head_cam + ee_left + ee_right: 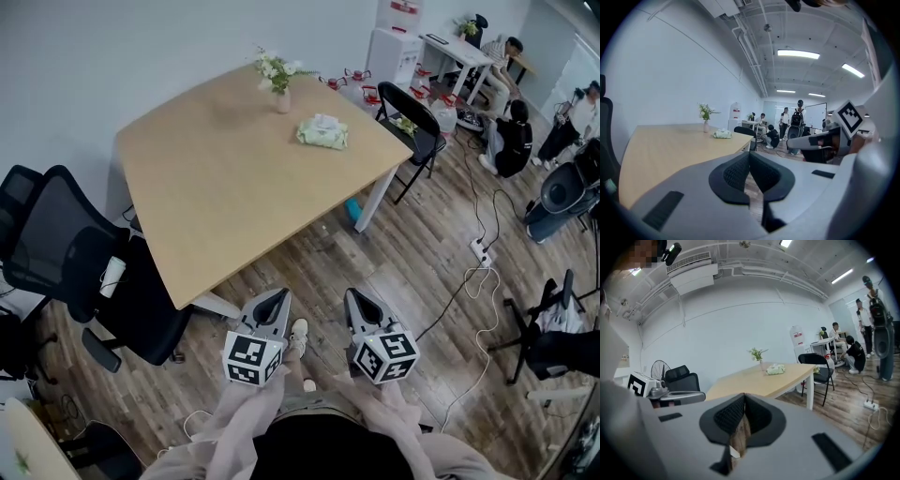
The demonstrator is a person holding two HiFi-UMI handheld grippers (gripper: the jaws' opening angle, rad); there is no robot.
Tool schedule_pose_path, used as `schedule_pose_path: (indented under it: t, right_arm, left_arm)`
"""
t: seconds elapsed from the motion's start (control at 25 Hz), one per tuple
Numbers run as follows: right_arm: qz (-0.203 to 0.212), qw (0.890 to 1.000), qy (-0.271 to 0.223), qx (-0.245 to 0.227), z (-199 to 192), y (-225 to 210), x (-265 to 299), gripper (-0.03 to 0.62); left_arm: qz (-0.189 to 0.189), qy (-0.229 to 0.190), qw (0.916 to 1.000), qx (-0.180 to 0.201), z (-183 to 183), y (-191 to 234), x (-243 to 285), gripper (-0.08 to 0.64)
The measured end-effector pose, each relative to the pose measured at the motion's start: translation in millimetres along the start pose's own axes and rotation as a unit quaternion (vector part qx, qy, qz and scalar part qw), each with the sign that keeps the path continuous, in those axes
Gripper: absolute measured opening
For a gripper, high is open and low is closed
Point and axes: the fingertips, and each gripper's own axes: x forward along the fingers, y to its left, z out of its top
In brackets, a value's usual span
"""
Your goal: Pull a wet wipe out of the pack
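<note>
Wet wipe pack (322, 132): soft, pale green and lying flat. There's a white patch on top, too small to tell if it's the lid or a wipe. It sits on the far half of the tabletop (225, 187), toward the right edge, at about 12 o'clock from both tongs and well apart from them. Nothing is touching it.

Only other container is a small pale vase (282, 99) holding white flowers (276, 67) with green leaves. It stands upright at 11 o'clock of the pack, near it but not touching.

Left tongs (277, 296): pads closed tip to tip, nothing between them. Only floor shows through the gap below the tips. Right tongs (355, 298): same, closed and empty. Both are over the floor (412, 272), off the near tabletop corner, side by side and pointing at the tabletop.

The tabletop is light wood on white legs, bare apart from the pack and vase. The floor is grey-brown wood plank.

- Black office chair (66, 253) at 9 o'clock of the tabletop.
- Black folding chair (412, 122) at its 3 o'clock side.
- White wall (141, 47) behind.
- White power strip (481, 251) with a trailing cable at 3 o'clock of the tongs.
- People (511, 136) around a desk at 2 o'clock, far side of the room.
</note>
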Motion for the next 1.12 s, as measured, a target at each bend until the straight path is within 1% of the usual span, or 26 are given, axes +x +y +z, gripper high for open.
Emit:
schedule_pose_path:
  t: [0.56, 1.12]
  right_arm:
    - [-0.032, 0.999, 0.002, 0.014, 36, -37, 64, 0.012]
    - [-0.055, 0.998, -0.010, 0.016, 68, -69, 139, 0.012]
  left_arm:
    - [-0.025, 0.008, 0.9996, 0.003, 34, 46, 73, 0.011]
    - [-0.049, 0.022, 0.9985, 0.011, 51, 99, 141, 0.011]
